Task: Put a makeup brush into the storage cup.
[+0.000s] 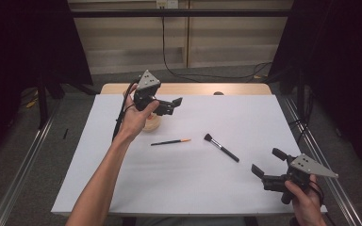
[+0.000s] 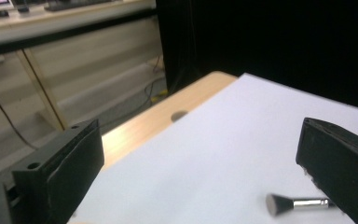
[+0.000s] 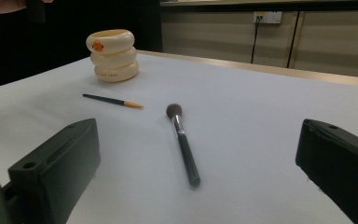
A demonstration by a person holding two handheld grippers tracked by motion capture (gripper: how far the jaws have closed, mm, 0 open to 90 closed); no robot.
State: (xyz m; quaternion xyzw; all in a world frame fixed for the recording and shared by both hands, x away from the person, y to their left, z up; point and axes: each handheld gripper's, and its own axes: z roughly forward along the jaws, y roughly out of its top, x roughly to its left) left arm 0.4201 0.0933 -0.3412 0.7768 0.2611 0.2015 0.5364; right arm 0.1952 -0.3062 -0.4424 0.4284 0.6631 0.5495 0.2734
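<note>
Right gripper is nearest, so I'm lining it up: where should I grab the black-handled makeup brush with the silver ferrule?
Probably mid-handle on the black-handled makeup brush, from above with the open right gripper. It lies flat and apart from the slim orange-tipped brush; close the jaws across the thin handle.

White table cover (image 1: 184, 179), wooden table edge (image 1: 202, 88), wall socket (image 3: 267, 17), floor cables (image 1: 207, 74)
</note>
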